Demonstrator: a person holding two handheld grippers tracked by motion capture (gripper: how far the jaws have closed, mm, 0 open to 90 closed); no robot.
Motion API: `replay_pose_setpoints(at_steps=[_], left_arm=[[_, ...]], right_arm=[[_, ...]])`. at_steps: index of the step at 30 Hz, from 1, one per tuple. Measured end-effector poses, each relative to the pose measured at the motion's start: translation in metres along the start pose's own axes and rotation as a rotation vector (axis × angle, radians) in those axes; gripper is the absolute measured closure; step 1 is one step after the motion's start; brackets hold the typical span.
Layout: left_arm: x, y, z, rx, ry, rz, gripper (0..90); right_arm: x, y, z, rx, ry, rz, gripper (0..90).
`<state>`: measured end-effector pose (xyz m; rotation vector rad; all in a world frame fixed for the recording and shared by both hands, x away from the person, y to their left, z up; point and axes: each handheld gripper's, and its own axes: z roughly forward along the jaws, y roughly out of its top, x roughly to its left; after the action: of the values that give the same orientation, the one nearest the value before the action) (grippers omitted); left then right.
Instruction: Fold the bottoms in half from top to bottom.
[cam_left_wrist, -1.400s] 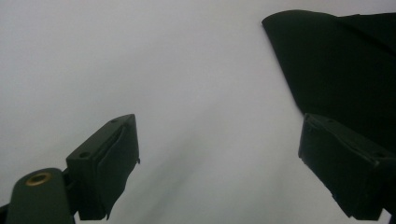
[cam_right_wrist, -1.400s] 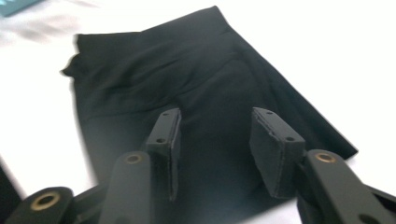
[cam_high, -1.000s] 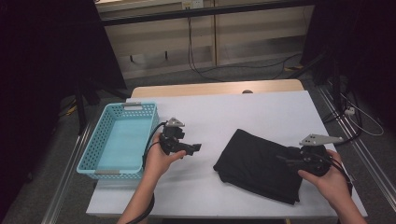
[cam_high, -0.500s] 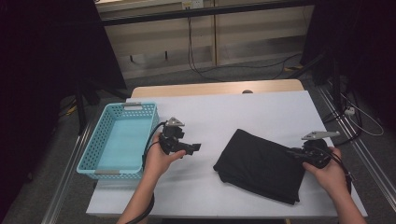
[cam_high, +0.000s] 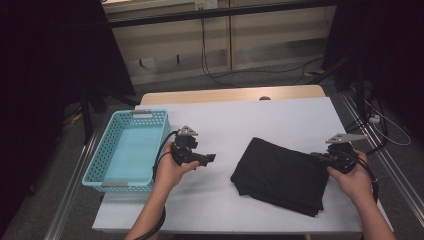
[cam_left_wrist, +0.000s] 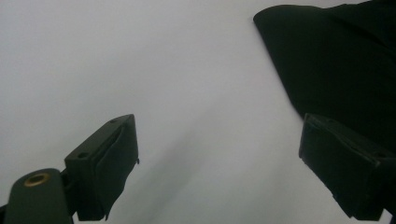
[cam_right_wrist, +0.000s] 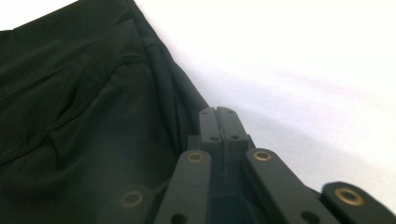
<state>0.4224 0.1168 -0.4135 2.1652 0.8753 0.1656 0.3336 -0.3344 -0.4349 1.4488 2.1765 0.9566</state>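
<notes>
Black folded garment (cam_high: 280, 175) lies touching the closed right gripper (cam_high: 320, 158).

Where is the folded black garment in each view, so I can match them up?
High view: black garment lies right of centre, on the near half of the table.
Left gripper view: it is in the upper right corner.
Right gripper view: it covers the left half.
Shared landmark: the white table top that borders the garment's edge in all three.

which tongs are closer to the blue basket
Left. The left tongs hover open just right of the blue basket; the right tongs are across the table at the black garment's right edge, jaws closed together.
</notes>
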Motion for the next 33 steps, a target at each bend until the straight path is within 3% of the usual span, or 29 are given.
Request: replay_pose_setpoints(at_steps=[2, 5, 6, 7, 8, 11, 18, 19, 21, 33], left_arm=[[0.0, 0.0, 0.0, 0.002, -0.005, 0.0, 11.8], [-0.001, 0.001, 0.0, -0.005, -0.011, 0.001, 11.8], [-0.002, 0.001, 0.001, -0.009, -0.013, -0.003, 11.8], [-0.002, 0.001, 0.001, -0.009, -0.013, -0.003, 11.8], [-0.005, 0.002, 0.002, -0.007, -0.02, -0.001, 11.7], [-0.011, 0.002, 0.006, 0.0, -0.034, 0.006, 11.5], [-0.027, 0.001, 0.014, 0.01, -0.062, 0.004, 11.5], [-0.03, 0.0, 0.015, 0.011, -0.049, 0.006, 11.5], [-0.033, 0.0, 0.017, 0.015, -0.072, 0.009, 11.5], [-0.051, -0.004, 0.03, 0.038, -0.095, 0.048, 11.5]], right_arm=[[0.0, -0.001, 0.004, 0.004, -0.027, -0.022, 90.0], [0.002, -0.002, 0.004, 0.007, -0.018, 0.006, 87.2], [0.004, -0.003, 0.004, 0.005, -0.034, -0.001, 79.0], [0.004, -0.003, 0.004, 0.005, -0.034, -0.001, 79.0], [0.006, -0.003, 0.003, -0.007, -0.078, -0.007, 69.0], [0.009, -0.004, 0.001, -0.032, -0.068, -0.018, 61.6], [0.015, -0.003, -0.003, -0.073, -0.052, 0.026, 42.5], [0.016, -0.003, -0.003, -0.082, -0.048, 0.033, 39.9], [0.019, -0.003, -0.002, -0.083, -0.046, 0.036, 36.1], [0.029, -0.001, 0.004, -0.096, -0.031, 0.036, 22.6]])
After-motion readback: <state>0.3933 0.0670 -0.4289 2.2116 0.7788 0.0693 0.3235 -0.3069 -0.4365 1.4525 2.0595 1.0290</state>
